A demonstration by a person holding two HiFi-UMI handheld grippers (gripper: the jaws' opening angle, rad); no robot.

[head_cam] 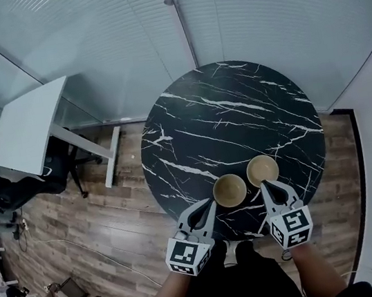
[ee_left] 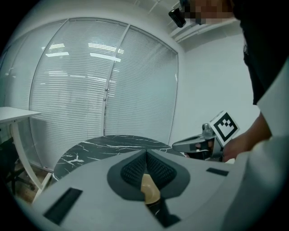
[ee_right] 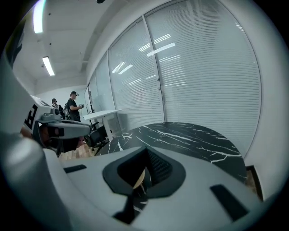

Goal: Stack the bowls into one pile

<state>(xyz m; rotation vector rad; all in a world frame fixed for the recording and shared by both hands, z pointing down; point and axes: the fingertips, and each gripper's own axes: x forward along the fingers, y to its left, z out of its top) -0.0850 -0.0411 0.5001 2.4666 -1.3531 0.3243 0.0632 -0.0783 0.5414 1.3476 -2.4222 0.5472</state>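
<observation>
1. far left, well off the table (head_cam: 230,116): a white desk (head_cam: 29,127) on the wood floor, with people at the picture's edge. none of it is near the work.
2. left gripper (head_cam: 211,204): it reaches in from the near edge, jaws clamped on the near rim of the left bowl (head_cam: 230,190). its own view shows the tan rim pinched between the dark pads.
3. left bowl: open side up, over the near part of the table. i cannot tell whether it sits on the marble or hangs just above it.
4. right bowl (head_cam: 262,169): just beside the left bowl, to its right and a little farther from the person. the rims are close, seemingly with a thin gap. it is open side up too.
5. right gripper (head_cam: 265,185): jaws pressed shut on the near rim of the right bowl, a sliver of rim showing between the pads in its own view.
6. what the next move turns on, as i judge it: the bowls lie side by side at about the same level. one must rise above the other's rim, cross a short way sideways and come down inside. they are round, so no axis needs lining up, and each hand is equally near.
7. in the way: the jaws on the receiving bowl's near rim. the incoming bowl would probably meet them unless it comes in from the far side.
</observation>
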